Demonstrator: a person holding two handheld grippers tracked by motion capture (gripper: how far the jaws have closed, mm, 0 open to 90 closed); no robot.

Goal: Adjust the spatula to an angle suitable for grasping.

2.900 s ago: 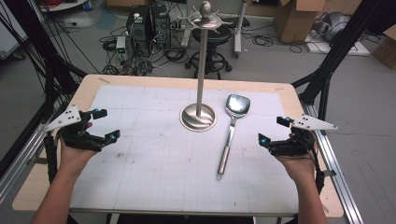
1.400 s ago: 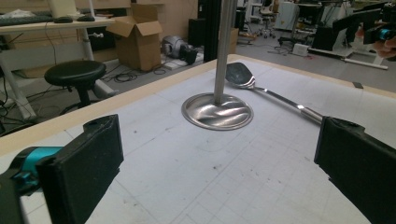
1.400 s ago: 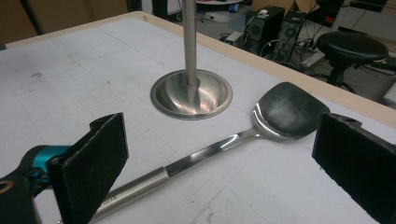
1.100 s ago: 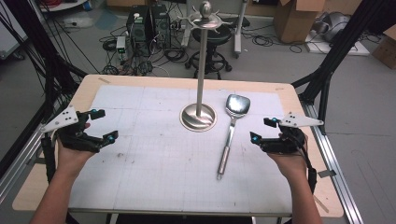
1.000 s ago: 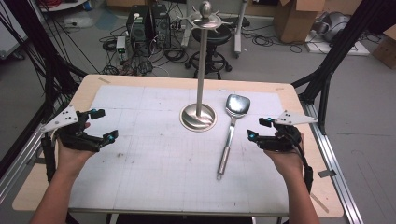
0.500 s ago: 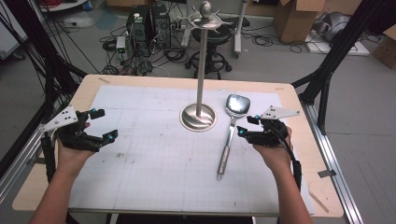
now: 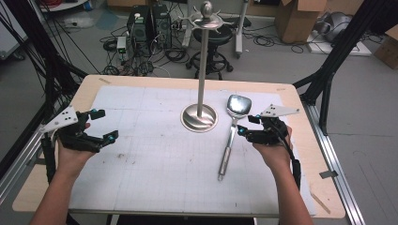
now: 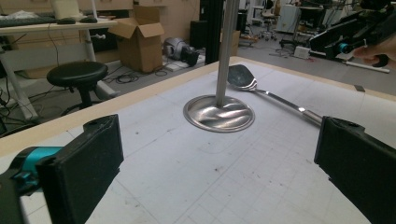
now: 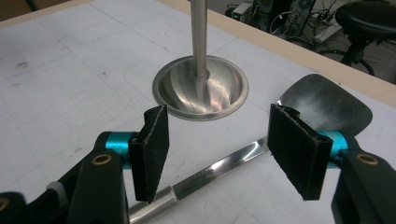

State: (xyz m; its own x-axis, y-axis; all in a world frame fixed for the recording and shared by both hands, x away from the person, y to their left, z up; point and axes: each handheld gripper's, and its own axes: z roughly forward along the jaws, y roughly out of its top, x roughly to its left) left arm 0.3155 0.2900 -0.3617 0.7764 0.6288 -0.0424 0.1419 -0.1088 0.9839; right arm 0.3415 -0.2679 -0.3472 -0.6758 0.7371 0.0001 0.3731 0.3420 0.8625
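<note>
- The right tongs point(image 7: 244, 125) hovered over the spatula point(image 7: 231, 137), which lay flat on the counter point(image 7: 155, 159) just to the right of the rack's round base point(image 7: 199, 118), its blade toward the far edge and its handle running back toward the person.
- In the right gripper view the pads point(image 9: 150, 149) stood apart with the spatula's shaft point(image 9: 219, 169) passing beneath the gap between them, so the right tongs were open and touching nothing; the jaws had just been opening a little, with only air between the pads.
- That straddling stance looked chosen so that a short drop would bring one pad to each side of the thin shaft, near where it met the blade point(image 9: 327, 105).
- The left tongs point(image 7: 103, 125) were held wide open above the left side of the counter, well apart from the spatula and empty; the hand seemed parked there to keep out of the way.
- The tall rack point(image 7: 202, 61) stood upright at the counter's middle, its hooked crown point(image 7: 207, 18) bare, which suggested the spatula was meant to hang there.
- The spatula lay so flat that the pads would probably have to reach nearly to the counter to catch it, and a grip too far along the shaft might have let it tip.
</note>
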